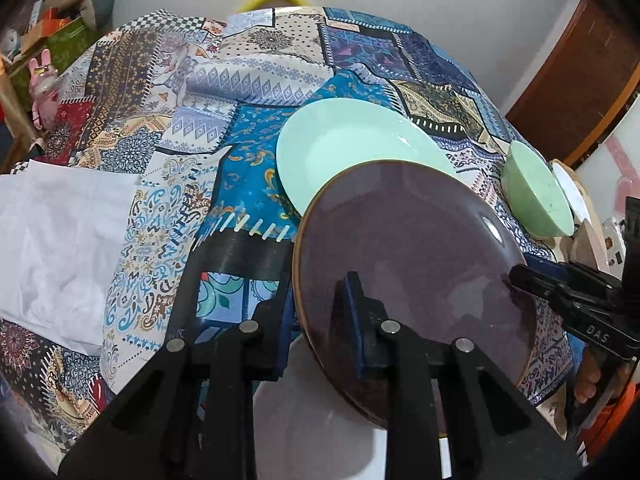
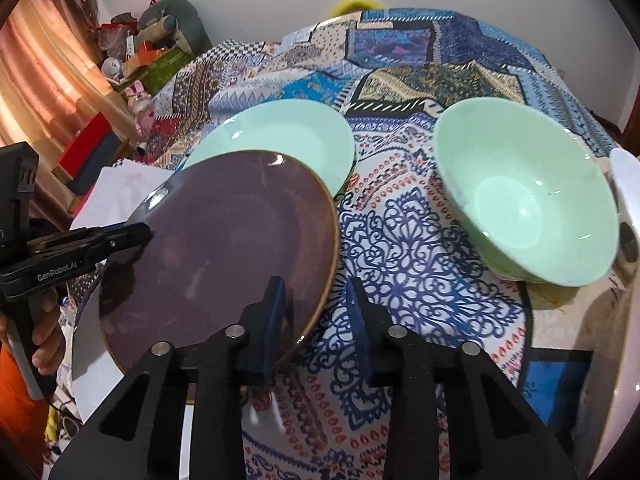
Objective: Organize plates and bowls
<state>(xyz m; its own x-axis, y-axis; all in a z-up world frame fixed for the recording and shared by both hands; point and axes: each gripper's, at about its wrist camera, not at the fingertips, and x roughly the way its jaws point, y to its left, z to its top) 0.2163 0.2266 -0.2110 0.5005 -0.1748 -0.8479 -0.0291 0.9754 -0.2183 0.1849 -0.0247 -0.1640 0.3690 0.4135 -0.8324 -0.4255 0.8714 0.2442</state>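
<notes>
A dark purple plate [image 1: 408, 240] [image 2: 224, 232] with a brown rim hangs tilted above the table, partly over a mint green plate [image 1: 344, 140] [image 2: 288, 136] lying flat on the patchwork cloth. My left gripper [image 1: 318, 314] [image 2: 144, 232] is shut on the purple plate's left rim. On the opposite rim my right gripper [image 2: 316, 312] [image 1: 514, 276] is shut too, one finger over the plate face. A mint green bowl [image 1: 532, 196] [image 2: 528, 200] stands to the right, apart from both grippers.
A white dish [image 1: 572, 192] [image 2: 628, 188] sits just beyond the bowl at the table's right edge. White folded paper [image 1: 60, 240] [image 2: 116, 188] lies at the left. Boxes and a pink rabbit toy [image 1: 42, 80] crowd the far left. A hand [image 2: 48, 344] holds the left gripper.
</notes>
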